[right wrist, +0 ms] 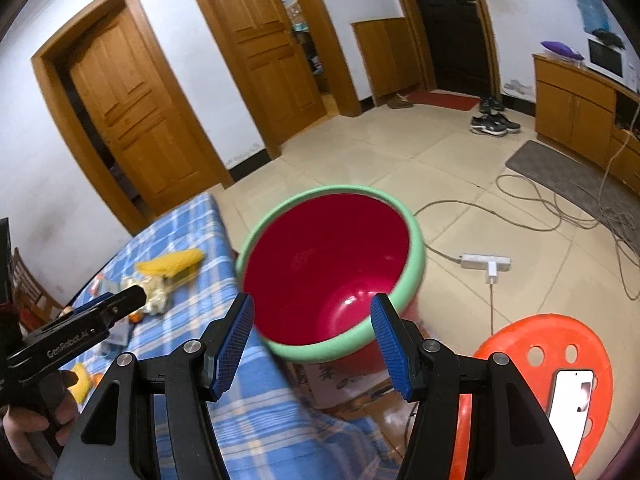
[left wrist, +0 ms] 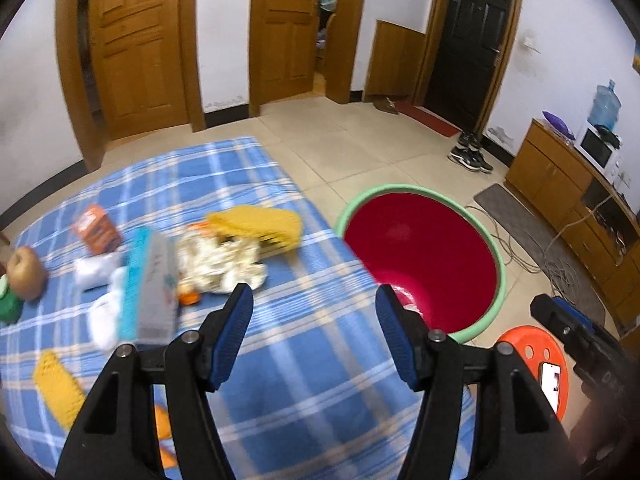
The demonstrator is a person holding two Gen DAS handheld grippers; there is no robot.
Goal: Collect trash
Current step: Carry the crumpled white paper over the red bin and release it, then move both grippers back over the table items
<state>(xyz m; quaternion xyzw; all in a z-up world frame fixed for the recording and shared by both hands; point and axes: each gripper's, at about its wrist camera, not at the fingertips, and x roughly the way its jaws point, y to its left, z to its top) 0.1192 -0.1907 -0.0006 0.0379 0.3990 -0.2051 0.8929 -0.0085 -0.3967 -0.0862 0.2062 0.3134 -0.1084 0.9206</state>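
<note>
Red bin (right wrist: 332, 264) sitting beside surface (left wrist: 280, 360); trash pile (left wrist: 216, 260) lying left of bin. Both tools, left tool (left wrist: 314, 332) and right tool (right wrist: 312, 340), gaping empty; blurred reach risking knocking bin over.

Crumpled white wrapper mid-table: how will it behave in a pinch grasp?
The crumpled wrapper looks thin and creased, so probably light and floppy. It will likely squash between the pads and sag. Being loose on the tablecloth, a push probably slides it.
</note>
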